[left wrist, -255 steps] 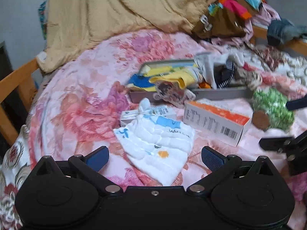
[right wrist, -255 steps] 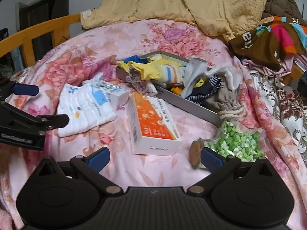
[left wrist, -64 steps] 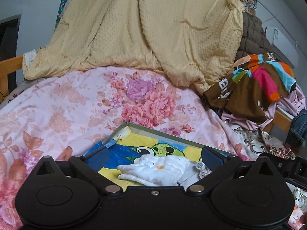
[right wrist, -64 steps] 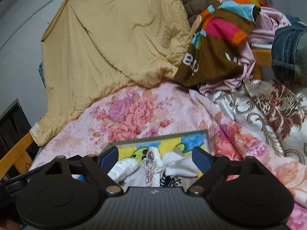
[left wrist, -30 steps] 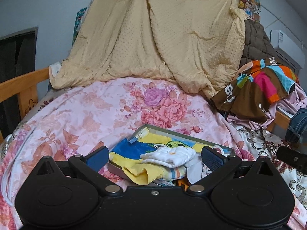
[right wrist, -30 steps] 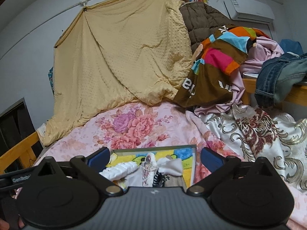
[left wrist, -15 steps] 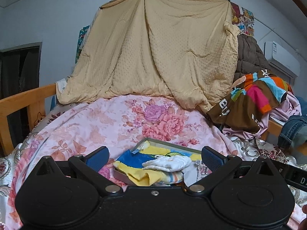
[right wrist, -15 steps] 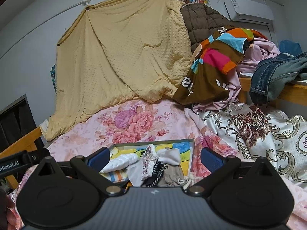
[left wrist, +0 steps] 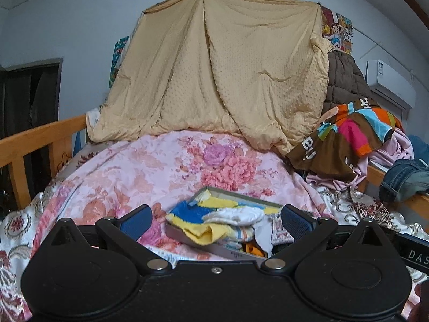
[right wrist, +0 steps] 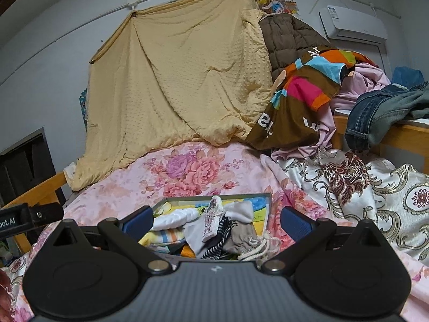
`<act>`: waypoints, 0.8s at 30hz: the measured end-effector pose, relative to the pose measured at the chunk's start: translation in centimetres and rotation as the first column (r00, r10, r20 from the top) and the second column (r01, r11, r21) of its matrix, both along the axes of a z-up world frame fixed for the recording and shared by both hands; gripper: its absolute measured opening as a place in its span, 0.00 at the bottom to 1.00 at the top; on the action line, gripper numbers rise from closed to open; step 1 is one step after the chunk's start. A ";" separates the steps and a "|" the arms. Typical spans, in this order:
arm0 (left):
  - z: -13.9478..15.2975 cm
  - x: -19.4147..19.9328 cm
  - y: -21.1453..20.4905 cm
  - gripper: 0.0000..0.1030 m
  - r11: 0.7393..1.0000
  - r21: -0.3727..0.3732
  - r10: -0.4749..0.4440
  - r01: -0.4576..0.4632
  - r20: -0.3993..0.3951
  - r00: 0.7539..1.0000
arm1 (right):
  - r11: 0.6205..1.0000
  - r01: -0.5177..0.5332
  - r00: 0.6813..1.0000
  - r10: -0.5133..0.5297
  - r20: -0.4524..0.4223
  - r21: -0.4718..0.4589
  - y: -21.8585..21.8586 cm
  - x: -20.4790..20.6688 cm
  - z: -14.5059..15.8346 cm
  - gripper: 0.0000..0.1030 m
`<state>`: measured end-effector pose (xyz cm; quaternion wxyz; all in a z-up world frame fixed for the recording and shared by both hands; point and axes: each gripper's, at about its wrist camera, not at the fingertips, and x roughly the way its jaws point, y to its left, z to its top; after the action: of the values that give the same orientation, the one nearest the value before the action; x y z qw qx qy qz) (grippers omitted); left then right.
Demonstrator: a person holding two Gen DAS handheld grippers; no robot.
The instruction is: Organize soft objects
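Inside tray [right wrist: 267, 209]: cloths heaped, near rim hidden behind gripper body.

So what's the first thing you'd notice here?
Probably the big tan blanket hung up like a tent across the back wall. Then the metal tray heaped with socks and small cloths on the pink flowery bedspread, and the colourful striped cloth piled at the right.

Crumpled white cloth [left wrist: 236, 216] lies atop socks [right wrist: 214, 228] filling the tray [left wrist: 236, 193].
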<state>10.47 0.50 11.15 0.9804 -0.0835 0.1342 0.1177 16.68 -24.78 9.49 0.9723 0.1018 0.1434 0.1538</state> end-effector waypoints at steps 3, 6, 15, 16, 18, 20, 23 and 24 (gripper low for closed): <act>-0.6 -0.8 -0.1 0.99 1.000 0.001 -0.006 0.006 -0.014 1.000 | 1.000 -0.018 1.000 0.018 -0.011 -0.003 0.0 -0.5 -0.3 1.00; -1.3 -1.3 0.0 0.99 1.000 0.001 -0.011 0.011 -0.033 0.999 | 1.000 -0.024 1.000 0.023 -0.009 -0.019 0.2 -1.0 -0.5 1.00; -3.0 -3.3 0.6 0.99 0.998 -0.055 -0.034 0.031 -0.055 0.998 | 0.998 -0.033 0.999 0.032 -0.005 -0.050 0.9 -2.7 -0.8 1.00; -3.1 -3.6 0.6 0.99 0.998 -0.057 -0.038 0.035 -0.056 0.998 | 0.998 -0.033 0.999 0.033 0.000 -0.054 1.0 -3.0 -0.8 1.00; -3.5 -4.1 0.8 0.99 0.997 -0.063 -0.045 0.041 -0.065 0.997 | 0.998 -0.035 0.999 0.036 0.007 -0.057 1.1 -3.5 -0.8 1.00; -4.0 -4.7 1.0 0.99 0.997 -0.068 -0.044 0.039 -0.072 0.996 | 0.997 -0.038 0.999 0.039 0.013 -0.064 1.3 -4.1 -0.8 1.00; -4.7 -5.3 1.4 0.99 0.997 -0.068 -0.051 0.046 -0.082 0.995 | 0.996 -0.047 0.999 0.048 0.015 -0.081 1.7 -4.8 -0.9 1.00; -5.0 -5.5 1.6 0.99 0.996 -0.068 -0.054 0.048 -0.087 0.995 | 0.995 -0.051 0.999 0.052 0.014 -0.087 1.8 -5.0 -1.0 1.00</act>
<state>4.95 2.08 6.10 0.9729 -0.1072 0.1835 0.0916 11.64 -22.95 8.47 0.9727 0.0544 0.1446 0.1733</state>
